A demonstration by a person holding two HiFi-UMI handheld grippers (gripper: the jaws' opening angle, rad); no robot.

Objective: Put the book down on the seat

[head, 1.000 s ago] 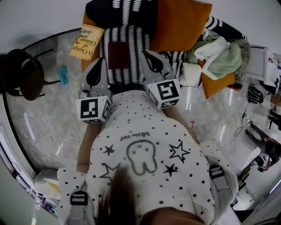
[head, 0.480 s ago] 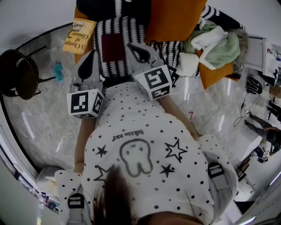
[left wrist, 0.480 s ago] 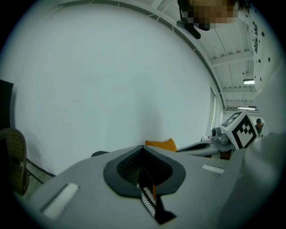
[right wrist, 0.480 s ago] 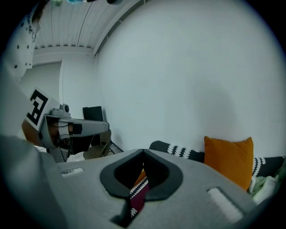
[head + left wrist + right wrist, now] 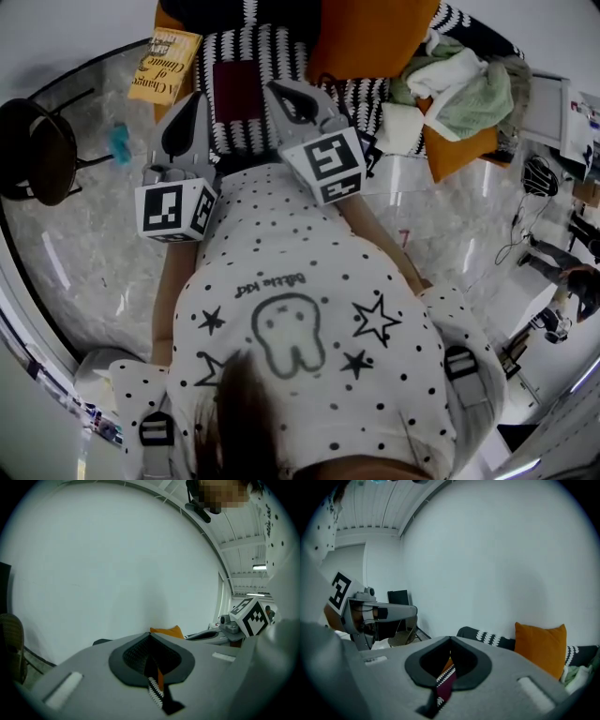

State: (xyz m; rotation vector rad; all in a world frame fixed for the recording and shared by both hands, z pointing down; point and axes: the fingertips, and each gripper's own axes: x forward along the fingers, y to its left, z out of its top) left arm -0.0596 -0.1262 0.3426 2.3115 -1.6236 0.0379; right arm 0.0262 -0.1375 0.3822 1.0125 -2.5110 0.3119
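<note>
The yellow book (image 5: 164, 66) lies flat at the left end of the sofa, beside the black-and-white crochet blanket (image 5: 281, 56) that covers the seat. No gripper touches it. My left gripper (image 5: 194, 97) hangs just below and right of the book, jaws shut and empty. My right gripper (image 5: 275, 90) is over the blanket next to its maroon square (image 5: 237, 89), jaws together with nothing between them. In the left gripper view the closed jaws (image 5: 150, 634) face a white wall. In the right gripper view the closed jaws (image 5: 450, 639) point at the sofa.
An orange cushion (image 5: 370, 37) leans on the sofa's back, with a heap of clothes (image 5: 459, 89) to its right. A black round chair (image 5: 37, 150) stands on the marbled floor at the left, a small blue thing (image 5: 120, 145) beside it. My dotted shirt fills the lower middle.
The right gripper has edged forward over the blanket, its tips swung a little leftward. The left gripper and the book have kept their places.
</note>
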